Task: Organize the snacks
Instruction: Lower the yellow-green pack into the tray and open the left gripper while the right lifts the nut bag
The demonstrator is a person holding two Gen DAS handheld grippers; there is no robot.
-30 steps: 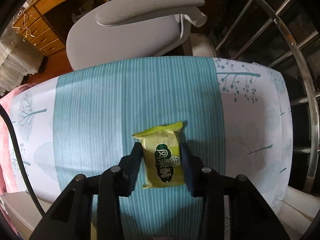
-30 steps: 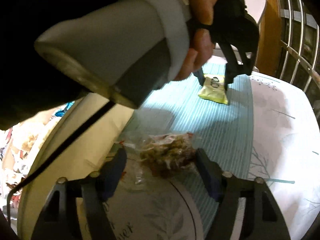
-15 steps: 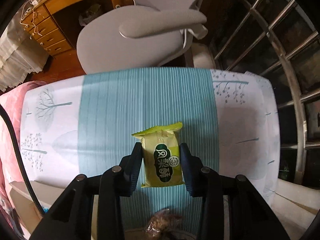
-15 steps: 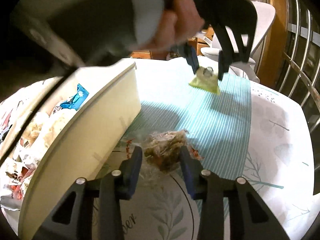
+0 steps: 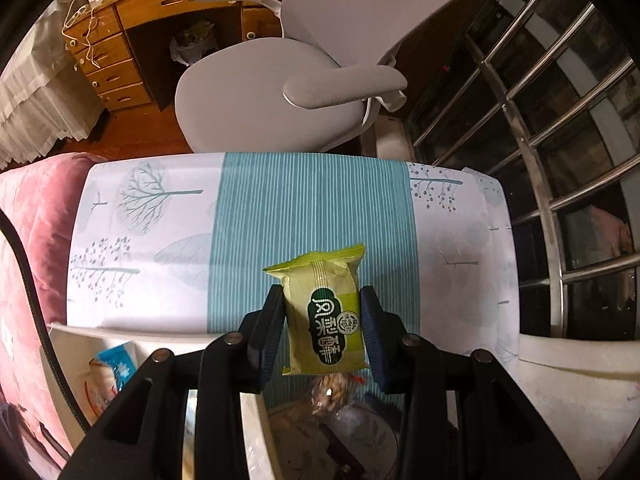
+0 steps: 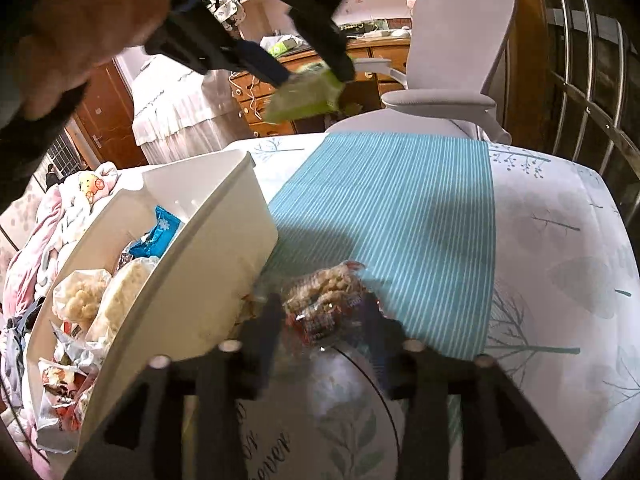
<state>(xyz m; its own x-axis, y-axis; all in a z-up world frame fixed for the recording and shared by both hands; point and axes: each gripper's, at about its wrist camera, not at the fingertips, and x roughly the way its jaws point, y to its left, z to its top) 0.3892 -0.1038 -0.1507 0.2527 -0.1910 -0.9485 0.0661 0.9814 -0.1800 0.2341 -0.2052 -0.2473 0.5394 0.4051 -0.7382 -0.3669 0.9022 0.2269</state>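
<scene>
The left hand-held gripper (image 5: 323, 326) squeezed a green snack pack (image 5: 324, 312) with Chinese writing, up above the table (image 5: 140, 240). The right hand-held gripper's (image 6: 324, 322) jaws had just been opening around a clear snack bag (image 6: 324, 292) beside the white box (image 6: 208, 264).

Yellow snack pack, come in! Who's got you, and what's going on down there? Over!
Left gripper clamped on yellow snack pack, up off the table. Right gripper open around clear-wrapped snack, jaws just reopening. White bin beside it; nothing in the way.

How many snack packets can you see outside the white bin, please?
2. The green packet is held in the left gripper above the table; the clear nut packet lies on the cloth between the right gripper's jaws.
</scene>
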